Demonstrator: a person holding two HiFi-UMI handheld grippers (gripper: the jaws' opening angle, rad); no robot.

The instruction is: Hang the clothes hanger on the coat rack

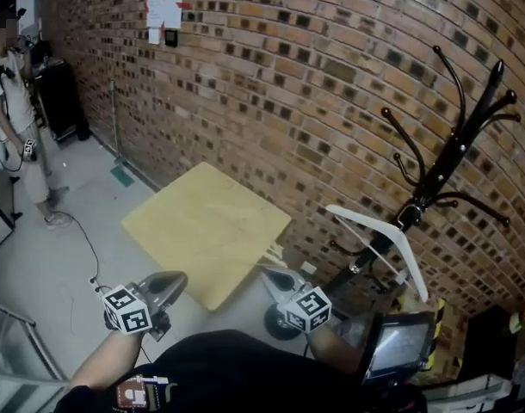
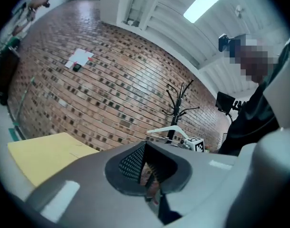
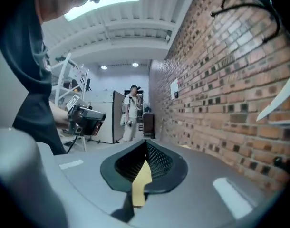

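A black coat rack (image 1: 447, 157) stands against the brick wall at the right. A white clothes hanger (image 1: 385, 231) hangs on it, low beside the pole; its hook is hard to make out. Both grippers are down near my body, well apart from the rack. My left gripper (image 1: 182, 277) is shut and holds nothing. My right gripper (image 1: 268, 274) is also shut and empty. The left gripper view shows the hanger (image 2: 166, 129) and rack (image 2: 179, 101) beyond the shut left gripper (image 2: 145, 146). The right gripper (image 3: 146, 144) points along the wall, with the hanger's arm (image 3: 280, 103) at the right edge.
A yellow square table (image 1: 206, 222) stands in front of me against the brick wall (image 1: 271, 67). A person (image 1: 13, 101) stands far off at the upper left. A small screen (image 1: 400, 347) sits at the lower right, below the rack.
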